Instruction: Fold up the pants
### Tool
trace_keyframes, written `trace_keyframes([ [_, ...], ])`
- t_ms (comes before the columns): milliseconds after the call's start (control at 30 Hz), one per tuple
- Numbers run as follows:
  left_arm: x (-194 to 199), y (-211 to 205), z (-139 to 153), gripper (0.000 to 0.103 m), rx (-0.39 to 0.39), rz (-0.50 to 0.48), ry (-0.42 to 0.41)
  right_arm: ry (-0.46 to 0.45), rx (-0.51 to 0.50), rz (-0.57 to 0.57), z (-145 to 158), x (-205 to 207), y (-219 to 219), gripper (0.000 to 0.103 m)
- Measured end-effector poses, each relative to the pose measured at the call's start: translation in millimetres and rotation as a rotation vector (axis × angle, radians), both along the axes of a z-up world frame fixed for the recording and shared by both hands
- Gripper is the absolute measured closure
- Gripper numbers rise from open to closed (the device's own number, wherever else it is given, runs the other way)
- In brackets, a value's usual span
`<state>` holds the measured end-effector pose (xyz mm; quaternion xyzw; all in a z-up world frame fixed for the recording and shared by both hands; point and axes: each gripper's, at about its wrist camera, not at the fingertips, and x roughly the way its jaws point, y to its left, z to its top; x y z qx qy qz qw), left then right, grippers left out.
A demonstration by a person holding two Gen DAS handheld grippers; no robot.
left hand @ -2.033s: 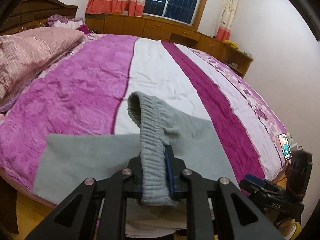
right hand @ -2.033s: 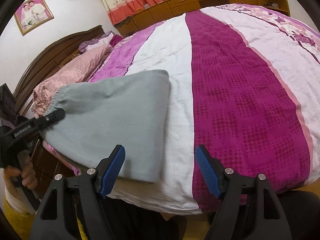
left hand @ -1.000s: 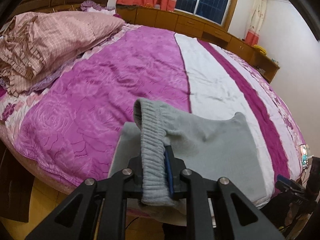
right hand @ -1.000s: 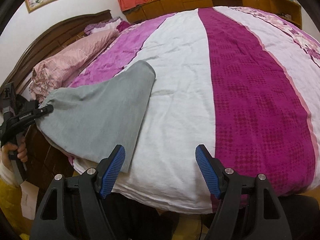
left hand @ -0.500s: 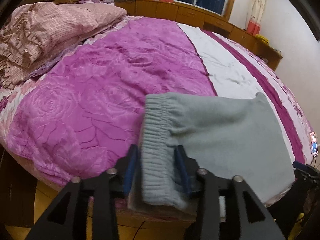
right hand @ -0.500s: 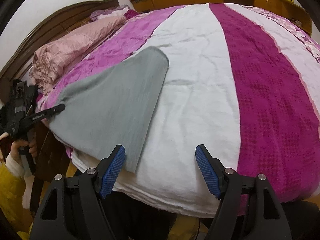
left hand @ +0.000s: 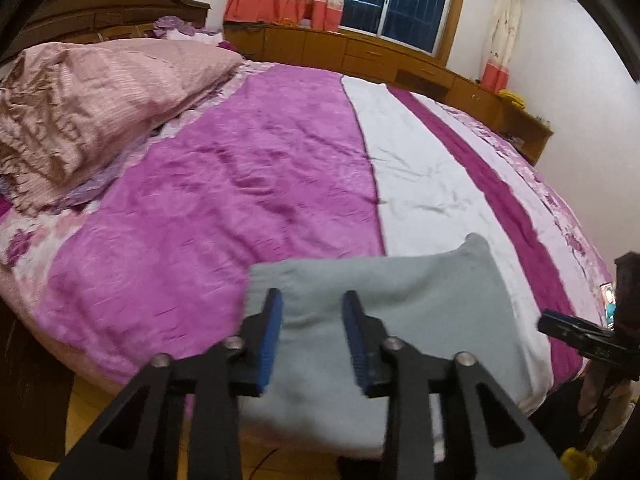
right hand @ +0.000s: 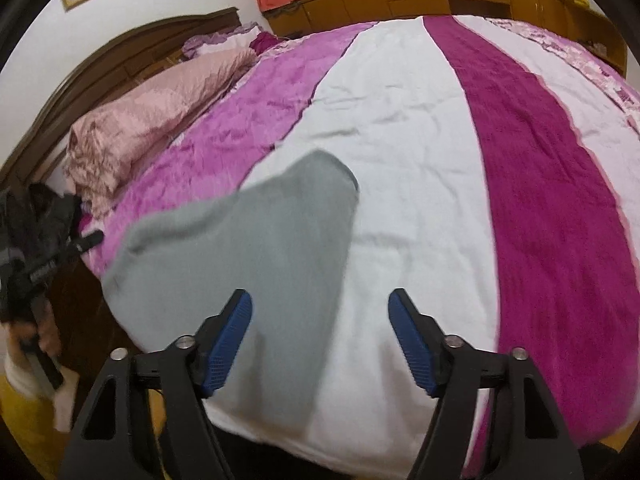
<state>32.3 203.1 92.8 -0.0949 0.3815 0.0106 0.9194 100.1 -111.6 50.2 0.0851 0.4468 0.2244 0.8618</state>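
Note:
The grey pants (left hand: 404, 312) lie folded flat near the front edge of the bed (left hand: 224, 208). They also show in the right wrist view (right hand: 248, 264), left of centre. My left gripper (left hand: 312, 320) is open and empty, its blue pads just above the near part of the pants. My right gripper (right hand: 320, 320) is wide open and empty, hovering over the pants' right edge and the white stripe. The left gripper also shows at the left of the right wrist view (right hand: 86, 240).
A crumpled pink quilt (left hand: 80, 108) lies at the head of the bed by the wooden headboard (left hand: 104, 4). Wooden cabinets (left hand: 360, 56) run under the window. The right gripper (left hand: 576, 332) shows at the right edge of the left wrist view.
My left gripper let go of the ribbed waistband, opened and drew back. The pants dropped flat onto the bed. The right gripper stayed open.

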Motion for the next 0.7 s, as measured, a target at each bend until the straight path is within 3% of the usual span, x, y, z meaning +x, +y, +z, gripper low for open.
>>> trace_keyframes([
  [100,22,-13,-12,0.082,-0.029,-0.011,0.021,0.03,0.017,-0.013,-2,21,14,0.075],
  [133,31,-17,-20,0.082,-0.032,-0.014,0.029,0.044,0.019,-0.016,-4,29,20,0.078],
  [267,57,-15,-49,0.084,0.021,0.038,0.101,0.085,0.021,-0.025,-22,56,36,0.078],
  [300,61,-11,-55,0.089,0.023,0.05,0.119,0.088,0.005,-0.03,-27,62,39,0.078],
  [400,69,1,-73,0.095,-0.029,0.068,0.15,0.115,-0.009,-0.045,-47,77,41,0.079],
  [700,68,3,-70,0.096,-0.018,0.042,0.159,0.062,-0.053,-0.036,-44,77,48,0.079],
])
